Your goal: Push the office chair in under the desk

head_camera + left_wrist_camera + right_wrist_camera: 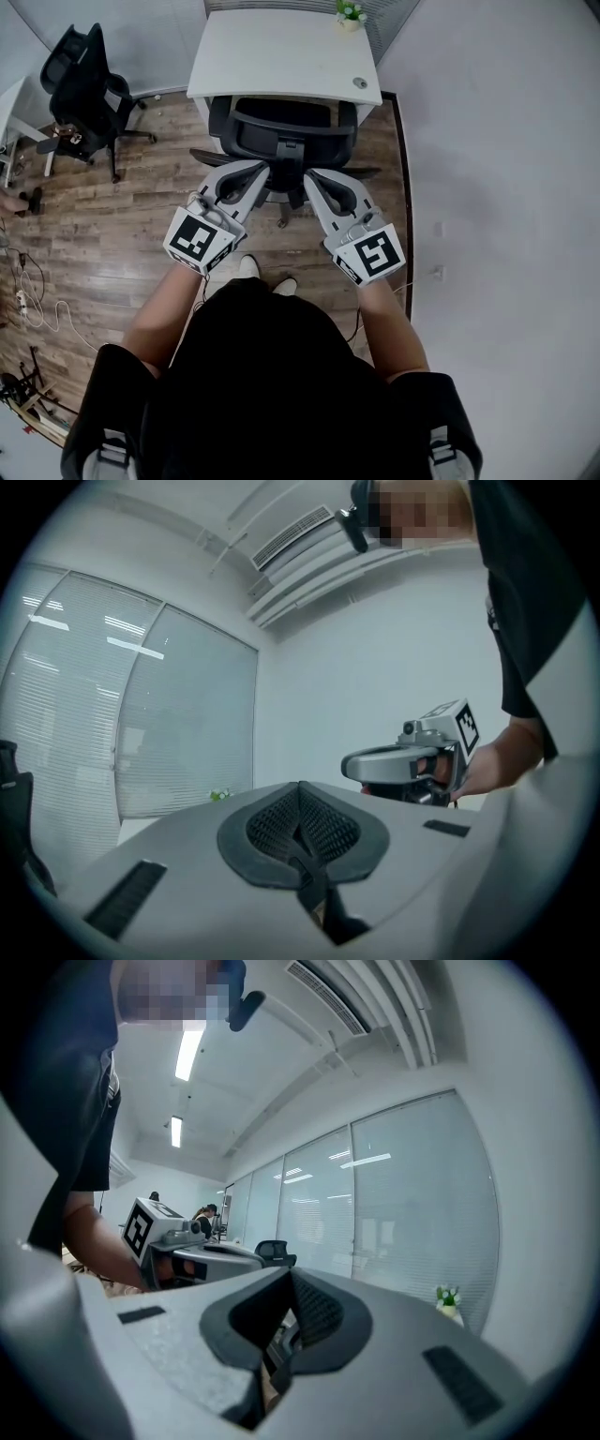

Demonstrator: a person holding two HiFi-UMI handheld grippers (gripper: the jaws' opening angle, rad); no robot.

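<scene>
A black office chair (281,133) stands at the white desk (272,58), its seat partly under the desk top and its curved backrest facing me. My left gripper (263,170) and right gripper (310,177) point at the lower middle of the backrest, side by side, tips close to the chair's spine. Whether they touch it I cannot tell. In the left gripper view the jaws (300,808) are pressed together with nothing between them, and the right gripper (412,761) shows beside them. The right gripper view shows its jaws (289,1312) shut as well, holding nothing.
A second black chair (86,89) stands at the far left by another table. A small potted plant (351,13) sits on the desk's far corner. A grey wall (497,169) runs close along the right. Cables (23,281) lie on the wooden floor at left.
</scene>
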